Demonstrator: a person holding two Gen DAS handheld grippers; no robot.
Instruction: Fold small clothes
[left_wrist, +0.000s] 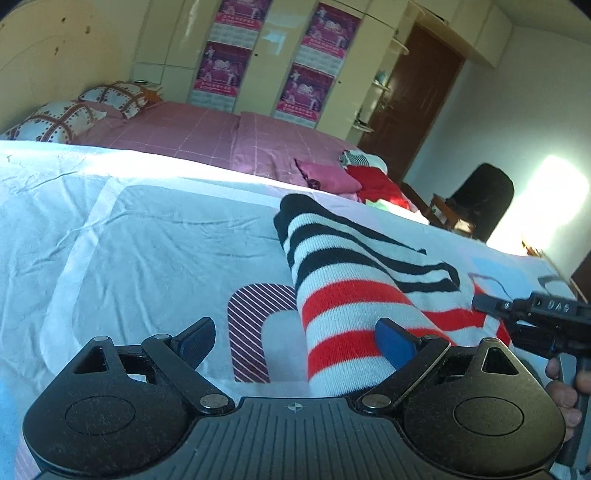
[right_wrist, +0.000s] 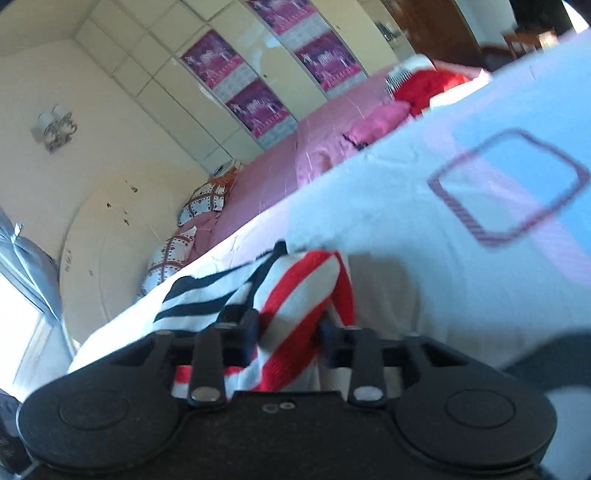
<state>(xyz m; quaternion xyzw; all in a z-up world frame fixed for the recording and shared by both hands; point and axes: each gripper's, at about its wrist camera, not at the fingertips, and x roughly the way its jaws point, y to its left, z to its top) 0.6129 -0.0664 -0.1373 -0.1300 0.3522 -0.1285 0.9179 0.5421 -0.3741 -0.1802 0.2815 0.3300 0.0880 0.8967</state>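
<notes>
A small knitted garment (left_wrist: 351, 273) with black, red and white stripes lies on the white sheet (left_wrist: 147, 229), its near part folded over. My left gripper (left_wrist: 295, 343) is open, its blue pads on either side of the garment's red-striped near end. My right gripper (left_wrist: 480, 304) comes in from the right at the garment's right edge. In the right wrist view my right gripper (right_wrist: 288, 328) is shut on a bunched red and white part of the garment (right_wrist: 295, 295).
The white sheet (right_wrist: 406, 206) with printed shapes covers the near bed. Behind it are a pink checked bedspread (left_wrist: 207, 129) with pillows (left_wrist: 55, 122), a pile of pink and red clothes (left_wrist: 354, 177), a wardrobe with posters (left_wrist: 221, 70), a brown door (left_wrist: 417, 96) and a dark chair (left_wrist: 480, 199).
</notes>
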